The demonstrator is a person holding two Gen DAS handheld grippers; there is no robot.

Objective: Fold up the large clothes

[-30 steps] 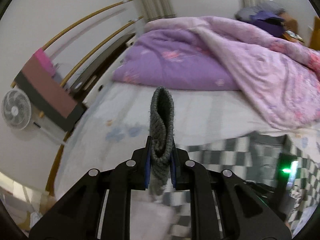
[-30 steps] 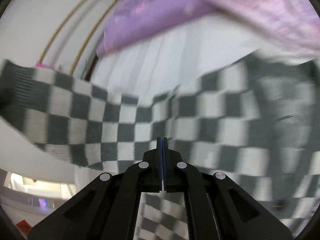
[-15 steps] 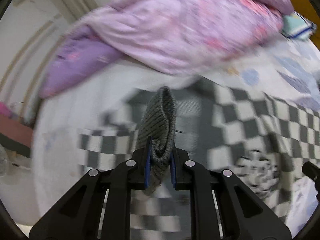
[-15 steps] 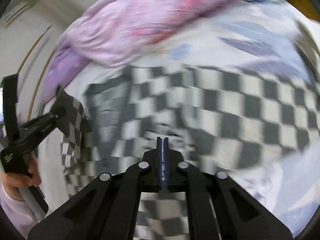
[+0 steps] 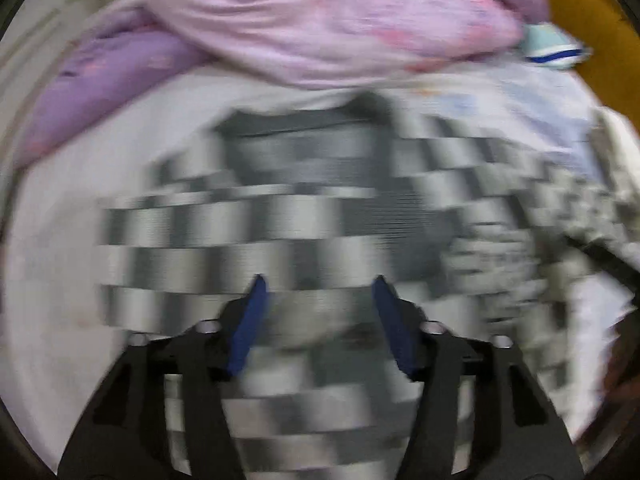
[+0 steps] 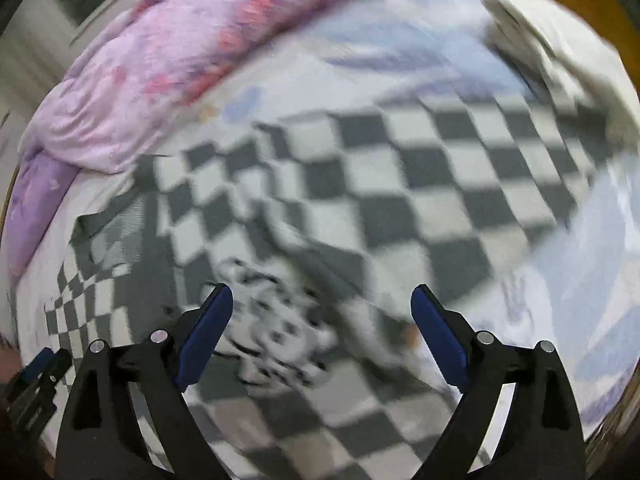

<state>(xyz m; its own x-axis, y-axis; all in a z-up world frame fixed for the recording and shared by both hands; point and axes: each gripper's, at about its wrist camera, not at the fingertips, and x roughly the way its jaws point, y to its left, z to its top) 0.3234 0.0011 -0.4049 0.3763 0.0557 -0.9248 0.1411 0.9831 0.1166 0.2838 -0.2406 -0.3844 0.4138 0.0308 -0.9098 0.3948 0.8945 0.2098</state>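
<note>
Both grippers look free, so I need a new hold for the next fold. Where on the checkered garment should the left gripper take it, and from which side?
Best guess: the dark grey ribbed band at the far edge of the checkered garment, nearest the pink quilt. It is a straight, thick edge lying flat on the bed sheet. Bring the left gripper, jaws open, from above and pinch across it. Blur hides fine detail.

bare bed sheet [image 6: 592, 280] right of sweater [image 6: 400, 184], quilt [image 6: 160, 60] heaped behind
</note>
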